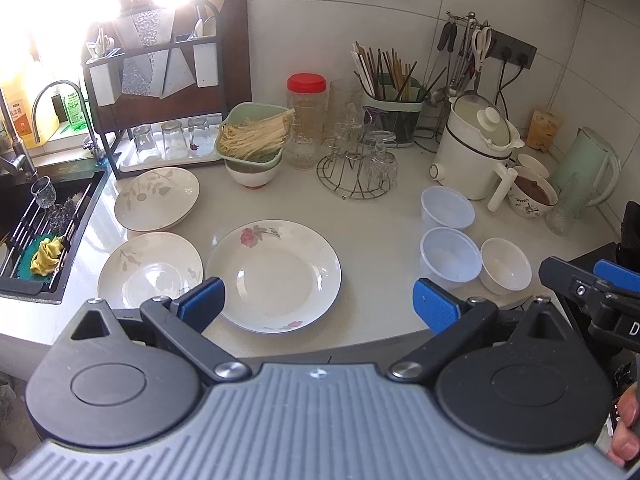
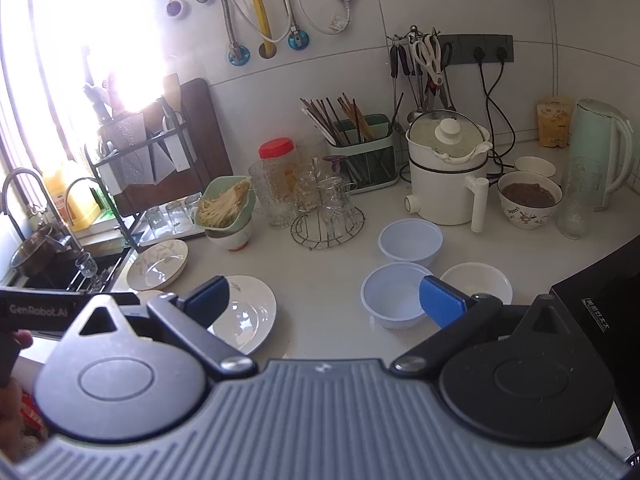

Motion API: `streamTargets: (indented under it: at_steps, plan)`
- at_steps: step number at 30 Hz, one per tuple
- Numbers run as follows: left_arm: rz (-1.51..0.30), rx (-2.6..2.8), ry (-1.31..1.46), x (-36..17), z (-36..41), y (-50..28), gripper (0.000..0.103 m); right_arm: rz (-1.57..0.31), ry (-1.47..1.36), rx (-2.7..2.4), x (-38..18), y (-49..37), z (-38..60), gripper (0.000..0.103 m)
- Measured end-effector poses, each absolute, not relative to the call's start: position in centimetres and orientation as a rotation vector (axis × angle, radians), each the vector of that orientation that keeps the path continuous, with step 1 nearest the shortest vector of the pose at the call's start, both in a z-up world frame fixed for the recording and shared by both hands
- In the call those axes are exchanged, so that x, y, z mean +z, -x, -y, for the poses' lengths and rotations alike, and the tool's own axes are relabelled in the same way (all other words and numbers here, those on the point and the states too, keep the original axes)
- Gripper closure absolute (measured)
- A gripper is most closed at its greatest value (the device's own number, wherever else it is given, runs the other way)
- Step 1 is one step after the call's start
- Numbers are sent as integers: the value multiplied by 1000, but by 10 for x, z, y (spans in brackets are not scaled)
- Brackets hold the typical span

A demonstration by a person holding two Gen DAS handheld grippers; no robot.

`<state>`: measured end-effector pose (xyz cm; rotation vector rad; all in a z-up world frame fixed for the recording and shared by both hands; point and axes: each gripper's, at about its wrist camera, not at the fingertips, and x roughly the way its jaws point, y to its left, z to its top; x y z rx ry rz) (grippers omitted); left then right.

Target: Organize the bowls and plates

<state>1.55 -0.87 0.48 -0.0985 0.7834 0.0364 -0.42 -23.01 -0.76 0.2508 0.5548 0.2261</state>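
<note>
Three white plates lie on the counter: a rose-patterned plate (image 1: 274, 274) (image 2: 244, 316) in front, a leaf-patterned plate (image 1: 150, 270) to its left and another leaf plate (image 1: 157, 199) (image 2: 157, 265) behind that. To the right stand two clear plastic bowls (image 1: 450, 263) (image 1: 447, 208) (image 2: 394, 294) (image 2: 411, 243) and a small white bowl (image 1: 506, 265) (image 2: 478, 282). My left gripper (image 1: 319, 304) hovers open above the counter's front edge, in front of the rose plate. My right gripper (image 2: 324, 300) is open too, with nothing between its fingers, near the plastic bowls.
A sink (image 1: 44, 216) with a rack and yellow cloth lies at the left. At the back stand a dish rack (image 1: 160, 92), a green bowl of noodles (image 1: 252, 136), a jar, glasses on a wire stand (image 1: 356, 172), a chopstick holder, a white pot (image 1: 476, 148), a filled bowl (image 1: 532, 196) and a kettle.
</note>
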Motion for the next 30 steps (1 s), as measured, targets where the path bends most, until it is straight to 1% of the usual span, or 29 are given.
streamTargets:
  at_steps: [30]
  plan:
    - [-802, 53, 128, 0, 10, -19, 1, -558, -276, 282, -9, 5, 234, 0]
